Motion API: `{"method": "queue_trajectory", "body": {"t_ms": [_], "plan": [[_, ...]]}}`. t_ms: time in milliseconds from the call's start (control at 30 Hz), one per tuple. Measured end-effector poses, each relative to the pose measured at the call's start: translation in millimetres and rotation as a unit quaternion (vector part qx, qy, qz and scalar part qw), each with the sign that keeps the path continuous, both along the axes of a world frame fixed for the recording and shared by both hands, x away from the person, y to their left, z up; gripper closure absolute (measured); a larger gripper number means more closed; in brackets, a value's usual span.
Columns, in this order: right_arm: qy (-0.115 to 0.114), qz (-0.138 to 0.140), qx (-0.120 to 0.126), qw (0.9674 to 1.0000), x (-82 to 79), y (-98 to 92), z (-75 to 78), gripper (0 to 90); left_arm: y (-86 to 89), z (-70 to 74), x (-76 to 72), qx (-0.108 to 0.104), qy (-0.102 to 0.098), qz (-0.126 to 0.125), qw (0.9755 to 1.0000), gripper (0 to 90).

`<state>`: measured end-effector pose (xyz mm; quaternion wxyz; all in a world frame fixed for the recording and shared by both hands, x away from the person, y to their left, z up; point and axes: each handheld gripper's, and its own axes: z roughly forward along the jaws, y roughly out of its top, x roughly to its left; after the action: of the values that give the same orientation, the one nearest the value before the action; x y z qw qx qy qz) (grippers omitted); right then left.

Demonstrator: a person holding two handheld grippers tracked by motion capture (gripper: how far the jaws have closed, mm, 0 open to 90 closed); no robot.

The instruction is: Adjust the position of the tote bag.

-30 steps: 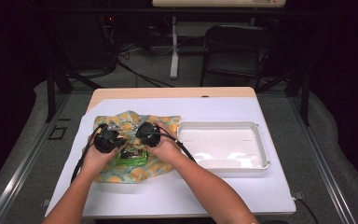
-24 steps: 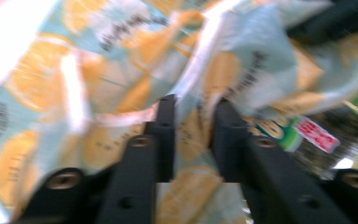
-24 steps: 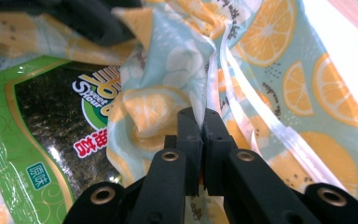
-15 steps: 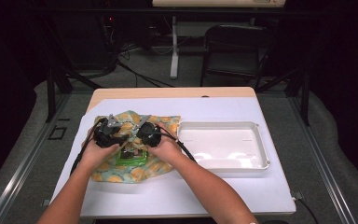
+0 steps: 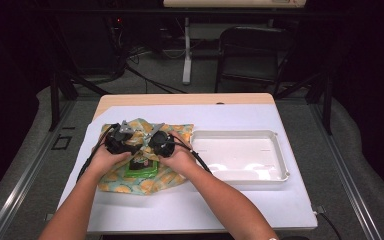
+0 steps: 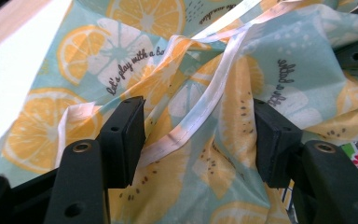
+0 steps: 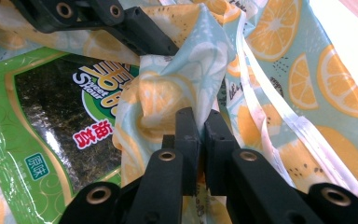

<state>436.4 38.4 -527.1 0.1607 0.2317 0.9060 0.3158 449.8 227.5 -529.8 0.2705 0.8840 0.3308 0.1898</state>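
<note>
- The cloth [image 5: 145,150] was a thin, soft fabric printed with orange slices on pale blue, edged by a light hem; it lay crumpled in loose folds on the white sheet covering the desk [image 5: 190,99], toward 9 o'clock of the desk's middle in the high view.
- A flat, glossy green seaweed packet [image 5: 141,167] lay on the cloth, between the two hands; folds of fabric and the grippers hid its upper part.
- The left gripper [image 6: 200,135] had just been opening: its blocky black fingers [image 6: 123,135] stood wide apart, a ridge of hemmed cloth running between them without being pressed.
- The right gripper [image 7: 198,140] had its fingers closed on a bunched peak of the cloth, the fabric puckered above the pads.
- In the right gripper view the left gripper's fingers crossed the frame at 11 o'clock, just beside that peak.
- A shallow, white, rounded-rectangle plastic tray [image 5: 280,172] sat at 3 o'clock of the cloth, just beside it.
- In the high view, both grippers' fingers were too small and dark to make out; the person's forearms ran off the frame at 6 o'clock.
</note>
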Motion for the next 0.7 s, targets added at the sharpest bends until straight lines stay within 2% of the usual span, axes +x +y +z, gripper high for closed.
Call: {"method": "queue_trajectory", "body": {"t_ms": [167,367,567,700], "plan": [[0.001,-0.002,0.001,1.0,0.7,-1.2,-1.2,85.2,1.1,-1.7,1.8,-0.009,0.013,-0.001,0.9999,49.4],[0.003,-0.005,0.003,1.0,2.2,-3.2,-1.0,84.5,5.2,-1.1,3.5,-0.021,0.032,-0.003,0.9993,69.1],[0.004,-0.008,0.005,0.9999,2.7,-2.7,-1.7,83.3,4.2,-0.4,4.6,-0.016,0.028,0.0,0.9995,82.1],[0.003,-0.01,0.007,0.9999,2.7,-2.5,-1.6,81.7,3.3,0.2,5.0,-0.011,0.019,0.0,0.9998,85.4]]}}
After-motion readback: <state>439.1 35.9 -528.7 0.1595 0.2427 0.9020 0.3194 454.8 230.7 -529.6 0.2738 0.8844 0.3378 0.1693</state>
